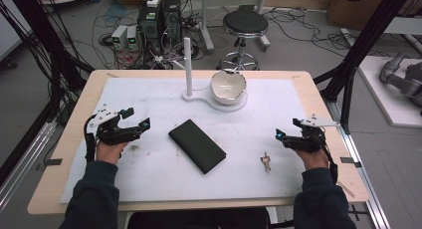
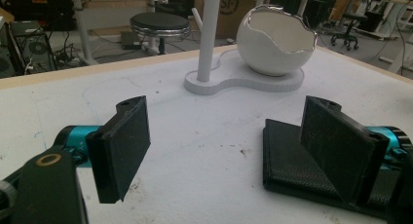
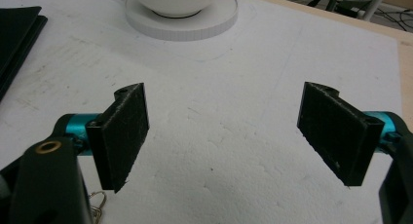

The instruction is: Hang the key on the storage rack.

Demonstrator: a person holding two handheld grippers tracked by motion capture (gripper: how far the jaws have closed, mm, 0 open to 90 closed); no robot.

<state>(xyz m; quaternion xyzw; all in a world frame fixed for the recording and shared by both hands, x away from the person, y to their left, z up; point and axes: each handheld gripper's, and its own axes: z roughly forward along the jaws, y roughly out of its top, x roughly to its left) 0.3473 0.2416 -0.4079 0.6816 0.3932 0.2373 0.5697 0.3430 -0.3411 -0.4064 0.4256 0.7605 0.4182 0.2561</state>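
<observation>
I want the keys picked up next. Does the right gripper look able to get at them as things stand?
Probably yes: the right gripper is open, the keys lie flat on the table just beside it, and nothing sits between them.

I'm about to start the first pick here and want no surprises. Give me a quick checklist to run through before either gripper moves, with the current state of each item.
1. Left gripper open, nothing held: ok.
2. Right gripper open, nothing held: ok.
3. Black case lying flat, free of both grippers: ok.
4. Keys lying apart from the case, near the right gripper: ok.
5. White bowl upright on its stand: ok.
6. Bowl empty: cannot tell.
</observation>
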